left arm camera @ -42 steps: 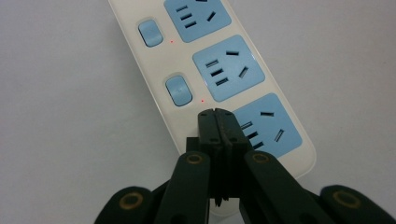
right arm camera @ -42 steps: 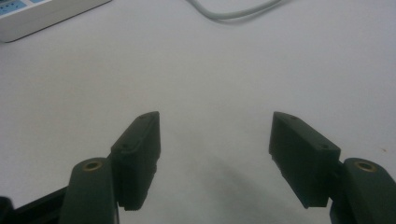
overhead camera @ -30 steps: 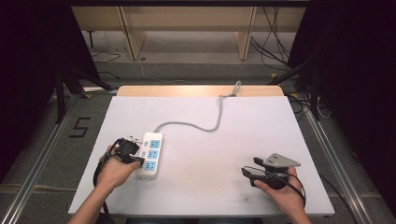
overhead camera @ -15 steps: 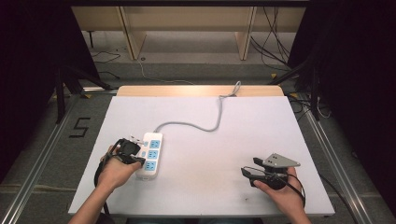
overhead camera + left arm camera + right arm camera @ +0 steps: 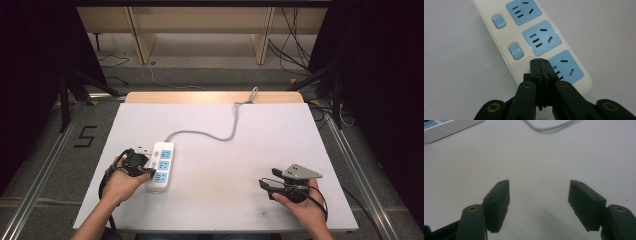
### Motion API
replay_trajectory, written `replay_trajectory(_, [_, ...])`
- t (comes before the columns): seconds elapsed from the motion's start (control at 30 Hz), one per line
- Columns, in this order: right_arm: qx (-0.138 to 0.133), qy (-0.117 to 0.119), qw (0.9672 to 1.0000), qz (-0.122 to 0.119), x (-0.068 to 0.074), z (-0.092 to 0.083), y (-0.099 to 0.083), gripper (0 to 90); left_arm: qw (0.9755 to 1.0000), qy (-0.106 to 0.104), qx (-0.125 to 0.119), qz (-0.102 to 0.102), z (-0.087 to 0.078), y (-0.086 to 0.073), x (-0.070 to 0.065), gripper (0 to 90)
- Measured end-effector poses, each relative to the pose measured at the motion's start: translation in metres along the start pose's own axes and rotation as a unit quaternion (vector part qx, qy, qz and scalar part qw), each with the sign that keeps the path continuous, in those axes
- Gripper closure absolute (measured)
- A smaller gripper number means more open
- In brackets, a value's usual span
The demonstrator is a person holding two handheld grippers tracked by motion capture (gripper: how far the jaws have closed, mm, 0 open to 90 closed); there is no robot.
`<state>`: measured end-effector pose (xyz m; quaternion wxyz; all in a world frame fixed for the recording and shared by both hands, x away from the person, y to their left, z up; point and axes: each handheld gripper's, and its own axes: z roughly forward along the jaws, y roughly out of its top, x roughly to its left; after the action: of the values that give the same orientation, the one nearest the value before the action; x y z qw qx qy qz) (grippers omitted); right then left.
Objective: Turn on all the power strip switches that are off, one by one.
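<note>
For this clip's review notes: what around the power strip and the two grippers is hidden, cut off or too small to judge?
- Third switch of the power strip: left gripper view, covered by the shut left gripper; contact cannot be told.
- Far end of the strip's cable: high view, drops behind the table edge.
- Indicator lights: high view, too small.
- Most of the strip: right gripper view, cut off at the top edge beyond the open right gripper.
</note>
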<state>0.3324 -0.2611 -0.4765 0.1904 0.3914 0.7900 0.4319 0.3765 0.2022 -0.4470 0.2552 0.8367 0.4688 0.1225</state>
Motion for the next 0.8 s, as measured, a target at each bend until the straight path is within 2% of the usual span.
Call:
replay_trajectory(0.1, [0.001, 0.0, 1.0, 0.0, 0.0, 0.0, 0.0, 34.9, 0.9997, 0.0, -0.021, 0.01, -0.002, 0.0, -0.001, 88.4])
replay_trajectory(0.13, [0.0, 0.0, 1.0, 0.001, 0.0, 0.0, 0.0, 34.9, 0.9995, -0.002, -0.029, 0.013, -0.003, 0.001, -0.001, 81.3])
replay_trajectory(0.17, [0.0, 0.0, 1.0, 0.001, 0.0, 0.0, 0.0, 34.9, 0.9991, -0.003, -0.039, 0.016, -0.004, 0.001, -0.002, 80.9])
replay_trajectory(0.33, [0.0, 0.0, 1.0, 0.001, -0.001, 0.0, 0.0, 34.9, 0.997, 0.002, -0.076, 0.012, -0.008, 0.0, -0.002, 75.8])
replay_trajectory(0.37, [0.0, 0.001, 1.0, 0.001, 0.0, 0.0, 0.0, 34.9, 0.9957, -0.003, -0.092, 0.013, -0.009, 0.0, -0.003, 73.9])
replay_trajectory(0.43, [-0.001, 0.001, 1.0, 0.001, 0.0, -0.001, 0.0, 34.8, 0.9924, -0.014, -0.119, 0.03, -0.01, -0.001, -0.004, 68.6])
replay_trajectory(0.5, [-0.001, 0.002, 1.0, 0.0, 0.0, -0.001, 0.0, 34.7, 0.9876, -0.029, -0.147, 0.046, -0.01, -0.002, -0.007, 62.0])
replay_trajectory(0.57, [-0.002, 0.002, 1.0, 0.001, 0.0, -0.001, 0.0, 34.6, 0.9839, -0.038, -0.162, 0.064, -0.009, -0.004, -0.008, 56.0])
replay_trajectory(0.63, [-0.002, 0.004, 1.0, -0.001, 0.0, -0.002, 0.0, 34.4, 0.9815, -0.047, -0.168, 0.079, -0.007, -0.006, -0.01, 49.9])
replay_trajectory(0.7, [-0.002, 0.006, 1.0, -0.001, 0.001, -0.002, 0.0, 34.4, 0.9801, -0.049, -0.17, 0.089, -0.004, -0.007, -0.011, 43.4])
replay_trajectory(0.8, [-0.002, 0.008, 1.0, -0.002, 0.002, -0.002, 0.0, 34.2, 0.9804, -0.041, -0.169, 0.092, -0.003, -0.01, -0.012, 33.2])
